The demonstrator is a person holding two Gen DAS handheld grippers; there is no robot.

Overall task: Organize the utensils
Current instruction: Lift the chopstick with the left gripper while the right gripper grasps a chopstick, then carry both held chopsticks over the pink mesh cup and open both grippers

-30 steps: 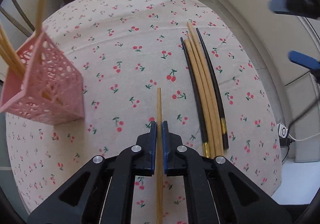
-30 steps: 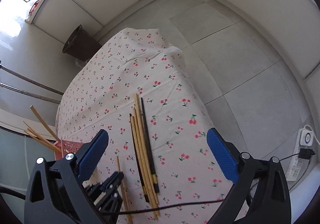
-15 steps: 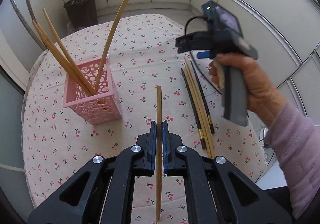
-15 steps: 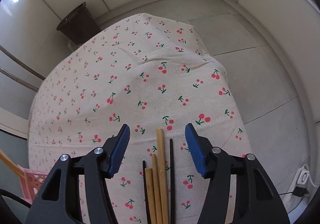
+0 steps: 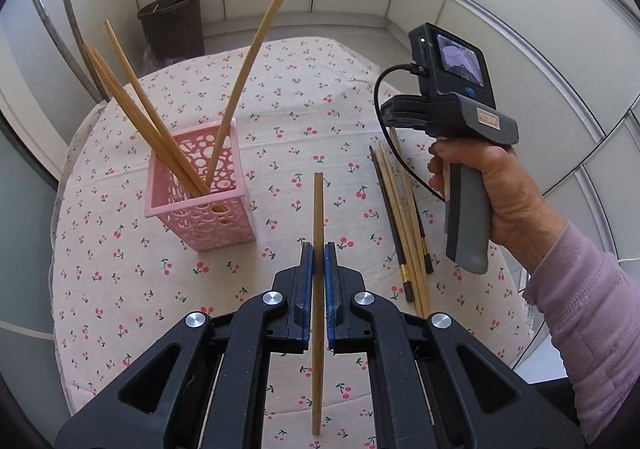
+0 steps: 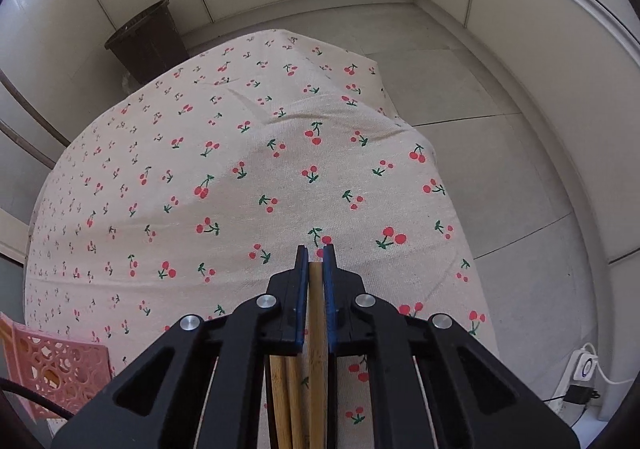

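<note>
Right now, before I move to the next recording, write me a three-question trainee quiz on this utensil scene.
1. True or false: the left gripper is empty.
2. How many chopsticks stand in the pink basket? A) two B) four C) six
3. What has the right gripper shut on?

Key: 1. False, it holds a bamboo chopstick. 2. B. 3. A bamboo chopstick from the pile on the cherry tablecloth.

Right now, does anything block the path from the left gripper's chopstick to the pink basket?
Nothing visible does. The left gripper holds its chopstick above bare tablecloth right of the pink basket, whose open top has room.
</note>
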